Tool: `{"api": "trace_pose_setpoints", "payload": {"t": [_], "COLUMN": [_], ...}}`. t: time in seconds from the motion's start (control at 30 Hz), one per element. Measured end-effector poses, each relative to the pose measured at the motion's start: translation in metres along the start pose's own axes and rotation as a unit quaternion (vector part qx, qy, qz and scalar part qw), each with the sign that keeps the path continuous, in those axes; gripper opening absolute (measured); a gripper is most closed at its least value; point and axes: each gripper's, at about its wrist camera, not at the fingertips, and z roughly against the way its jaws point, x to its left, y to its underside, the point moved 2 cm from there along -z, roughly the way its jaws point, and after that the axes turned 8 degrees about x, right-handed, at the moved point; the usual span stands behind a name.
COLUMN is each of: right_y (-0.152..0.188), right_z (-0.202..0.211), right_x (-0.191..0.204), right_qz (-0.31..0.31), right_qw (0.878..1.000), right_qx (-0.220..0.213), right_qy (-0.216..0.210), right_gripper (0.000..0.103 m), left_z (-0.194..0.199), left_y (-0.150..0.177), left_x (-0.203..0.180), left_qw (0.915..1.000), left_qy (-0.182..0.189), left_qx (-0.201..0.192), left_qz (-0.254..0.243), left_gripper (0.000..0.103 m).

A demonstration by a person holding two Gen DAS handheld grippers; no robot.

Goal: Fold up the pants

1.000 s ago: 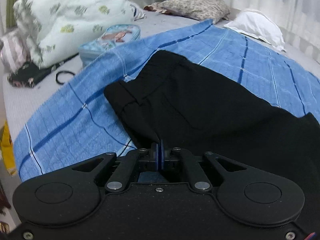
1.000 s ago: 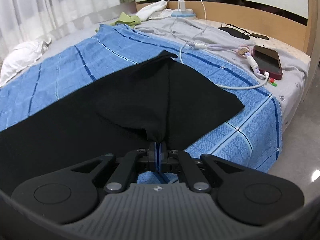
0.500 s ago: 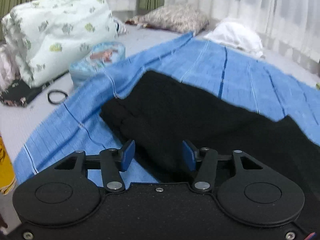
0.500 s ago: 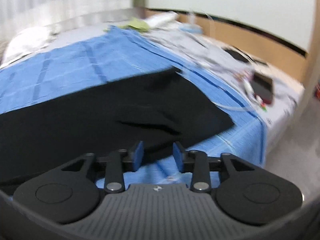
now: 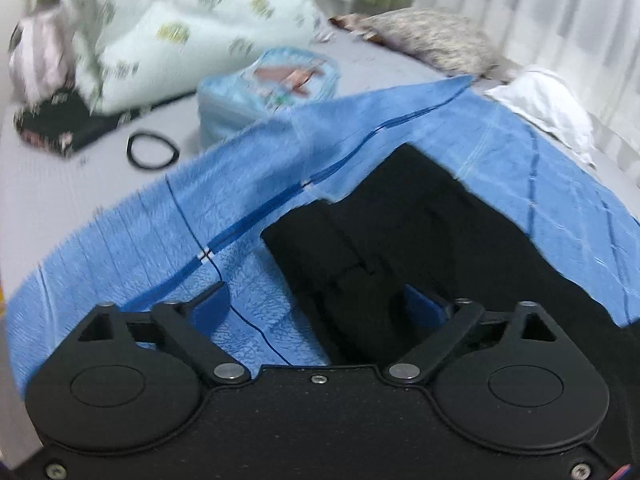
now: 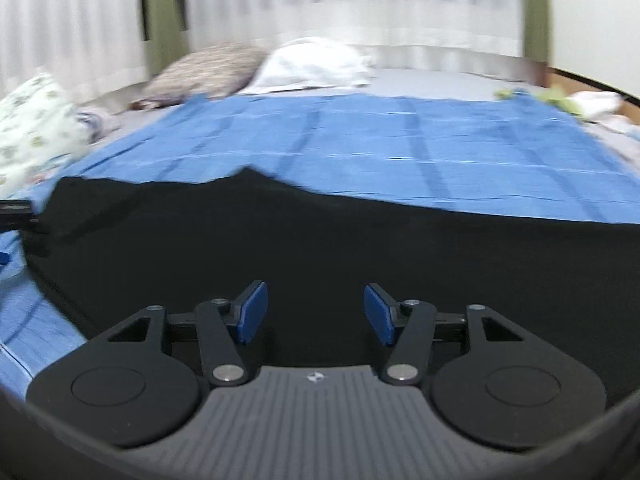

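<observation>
Black pants (image 5: 420, 232) lie flat on a blue checked blanket (image 5: 200, 216) on the bed. In the left wrist view their waistband end with a fold sits just ahead of my left gripper (image 5: 316, 308), which is open and empty, its right finger over the black cloth. In the right wrist view the pants (image 6: 320, 248) stretch across the whole width in front of my right gripper (image 6: 316, 312), which is open wide and empty above the cloth. Both views are blurred.
A light blue pouch (image 5: 272, 88), a black hair band (image 5: 152, 150), a floral quilt (image 5: 192, 20), a patterned pillow (image 5: 432, 40) and a white pillow (image 5: 548, 108) lie beyond the blanket. White curtains (image 6: 320, 12) hang behind the bed.
Both grippers were shut on the pants' edge one second ago; both have let go and opened wide. The right gripper has swung left, now facing the curtains rather than the headboard side.
</observation>
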Motion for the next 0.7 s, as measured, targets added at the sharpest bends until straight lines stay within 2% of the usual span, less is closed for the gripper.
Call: {"api": "trace_pose_setpoints", "payload": {"t": [0.03,0.07,0.1,0.13,0.17,0.23,0.3,0.37,0.4,0.47,0.57,0.7], "right_y": [0.000,0.001,0.005,0.012,0.019,0.032,0.041,0.043,0.043,0.038,0.029,0.030], "right_z": [-0.009,-0.016,-0.023,-0.029,-0.027,-0.020,-0.011,-0.006,-0.004,0.000,0.004,0.014], "right_x": [0.013,0.026,0.039,0.050,0.062,0.086,0.096,0.095,0.091,0.072,0.020,-0.081], "right_qz": [0.006,0.012,0.020,0.027,0.039,0.090,0.115,0.119,0.115,0.098,0.058,-0.014], "right_qw": [1.000,1.000,0.999,0.998,0.998,0.995,0.992,0.990,0.990,0.992,0.998,0.994], "right_qx": [0.004,0.013,0.027,0.041,0.036,0.024,0.017,0.018,0.017,0.016,0.013,0.027], "right_qy": [-0.009,-0.019,-0.032,-0.042,-0.037,-0.034,-0.046,-0.074,-0.079,-0.071,-0.013,0.104], "right_gripper": [0.070,0.070,0.070,0.070,0.069,0.065,0.065,0.067,0.067,0.067,0.067,0.068], "left_z": [-0.007,-0.009,-0.006,0.002,0.011,0.022,0.017,0.002,0.000,0.003,0.001,0.002], "left_y": [0.000,0.001,0.003,0.003,0.004,0.002,0.001,0.003,0.006,0.014,0.021,0.022], "left_x": [0.001,-0.002,-0.006,-0.009,-0.012,-0.016,-0.016,-0.015,-0.013,-0.021,-0.027,-0.026], "left_qw": [1.0000,0.9997,0.9987,0.9981,0.9967,0.9940,0.9934,0.9942,0.9940,0.9888,0.9829,0.9849], "left_qy": [-0.002,-0.017,-0.029,-0.019,-0.031,-0.046,-0.058,-0.070,-0.072,-0.092,-0.120,-0.118], "left_qx": [0.003,-0.009,-0.023,-0.037,-0.054,-0.071,-0.065,-0.043,-0.048,-0.072,-0.081,-0.080], "left_qz": [-0.001,-0.015,-0.033,-0.046,-0.052,-0.070,-0.075,-0.070,-0.067,-0.093,-0.114,-0.098], "left_gripper": [0.093,0.069,0.051,0.024,0.020,0.019,0.019,0.022,0.024,0.032,0.043,0.046]}}
